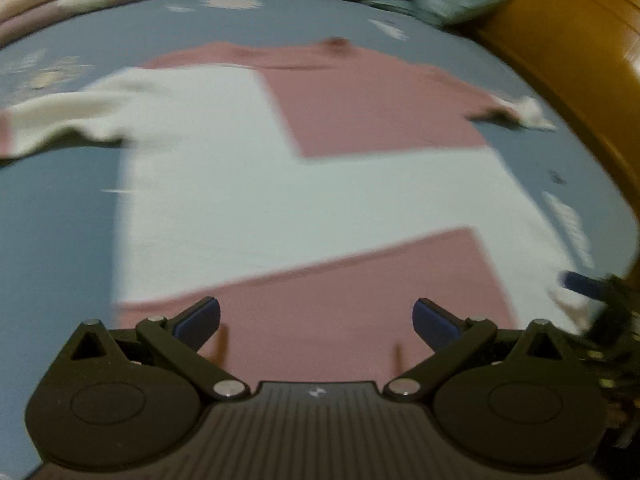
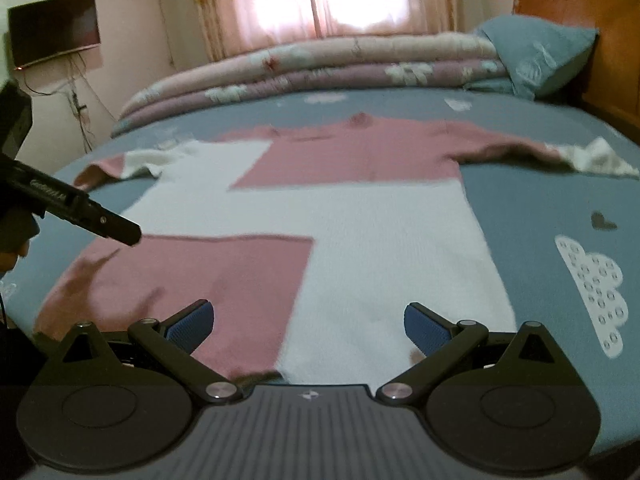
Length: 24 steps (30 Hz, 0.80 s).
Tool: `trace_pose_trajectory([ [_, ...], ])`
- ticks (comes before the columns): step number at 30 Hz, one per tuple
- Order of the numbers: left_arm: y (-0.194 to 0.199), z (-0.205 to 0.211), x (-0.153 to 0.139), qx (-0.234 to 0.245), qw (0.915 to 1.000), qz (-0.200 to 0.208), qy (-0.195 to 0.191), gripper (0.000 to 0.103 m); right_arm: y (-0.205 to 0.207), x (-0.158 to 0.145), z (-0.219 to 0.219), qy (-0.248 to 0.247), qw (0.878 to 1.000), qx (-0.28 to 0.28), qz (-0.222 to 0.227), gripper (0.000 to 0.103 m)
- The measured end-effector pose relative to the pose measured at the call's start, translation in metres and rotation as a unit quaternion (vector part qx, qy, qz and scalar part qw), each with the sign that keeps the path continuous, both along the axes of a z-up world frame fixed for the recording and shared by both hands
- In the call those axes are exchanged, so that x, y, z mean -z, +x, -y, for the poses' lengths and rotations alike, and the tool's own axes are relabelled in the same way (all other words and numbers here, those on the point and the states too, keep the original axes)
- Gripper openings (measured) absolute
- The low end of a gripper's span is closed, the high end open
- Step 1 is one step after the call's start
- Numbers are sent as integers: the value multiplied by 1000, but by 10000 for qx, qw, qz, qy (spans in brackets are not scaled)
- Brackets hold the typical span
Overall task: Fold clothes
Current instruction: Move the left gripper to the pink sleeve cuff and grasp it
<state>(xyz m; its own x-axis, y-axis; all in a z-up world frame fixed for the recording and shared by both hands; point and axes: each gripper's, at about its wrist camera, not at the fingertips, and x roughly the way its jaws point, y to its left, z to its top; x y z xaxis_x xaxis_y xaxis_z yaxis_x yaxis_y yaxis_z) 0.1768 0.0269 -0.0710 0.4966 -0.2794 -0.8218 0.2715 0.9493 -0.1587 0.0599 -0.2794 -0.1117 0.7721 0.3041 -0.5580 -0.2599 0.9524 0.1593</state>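
One pink-and-white sweater (image 2: pixel 360 216) flat on bedsheet (image 2: pixel 540 200), sleeves spread.

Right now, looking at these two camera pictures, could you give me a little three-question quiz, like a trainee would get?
1. True or false: the pink and white sweater lies spread flat on the blue bedsheet.
2. The left gripper and right gripper are: A) both open, B) both shut, C) one clamped on cloth.
3. Fill in: the folded quilts are stacked at the far edge of the bed, next to a blue ____.

Key: 1 true; 2 A; 3 pillow.
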Motion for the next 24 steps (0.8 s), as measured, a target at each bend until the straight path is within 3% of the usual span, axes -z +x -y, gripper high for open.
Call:
trace_pose_trajectory([
  [5, 16, -62, 0, -626, 9974, 18, 343, 102, 10, -1, -18, -112, 9998, -185, -25, 103],
  [10, 31, -111, 6, -940, 9932, -7, 690, 102, 24, -5, -39, -189, 9989, -414, -125, 103],
  [15, 46, -168, -8, -952, 9833, 509, 1462, 98, 41, -17, -61, -11, 9979, -638, -116, 103],
  [18, 65, -209, -17, -985, 9724, 709, 1993, 77, 50, -19, -74, 95, 9970, -762, -129, 103],
  [20, 82, -238, -21, -1027, 9673, 728, 2201, 46, 57, -19, -84, 81, 9965, -823, -141, 103],
  [24, 108, -284, -17, -1085, 9618, 877, 2354, 44, 66, -18, -101, 11, 9956, -920, -171, 103],
])
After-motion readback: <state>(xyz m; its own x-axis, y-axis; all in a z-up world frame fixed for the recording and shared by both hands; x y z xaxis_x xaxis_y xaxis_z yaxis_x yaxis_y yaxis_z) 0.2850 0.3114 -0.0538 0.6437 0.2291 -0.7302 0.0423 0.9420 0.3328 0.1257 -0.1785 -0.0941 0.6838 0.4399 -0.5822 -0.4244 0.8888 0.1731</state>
